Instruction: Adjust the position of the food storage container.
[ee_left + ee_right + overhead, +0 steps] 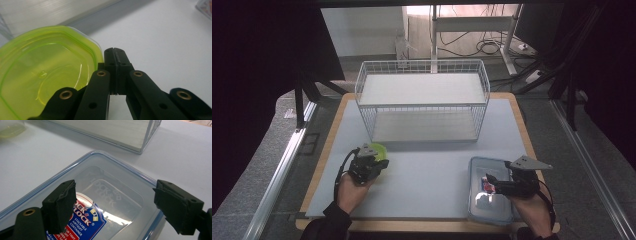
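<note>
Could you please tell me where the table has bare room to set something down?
The widest bare patch lies between the green container and the clear lidded container, in front of the wire rack. The rack fills the far side.

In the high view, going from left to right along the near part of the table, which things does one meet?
Left gripper → green container → bare white table surface → clear lidded container → right gripper.

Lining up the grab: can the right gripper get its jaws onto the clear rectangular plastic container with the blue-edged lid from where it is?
Probably yes. The right gripper hangs over the clear rectangular plastic container, jaws open astride its lid, nothing between. Whether they span its full width is unclear.
</note>
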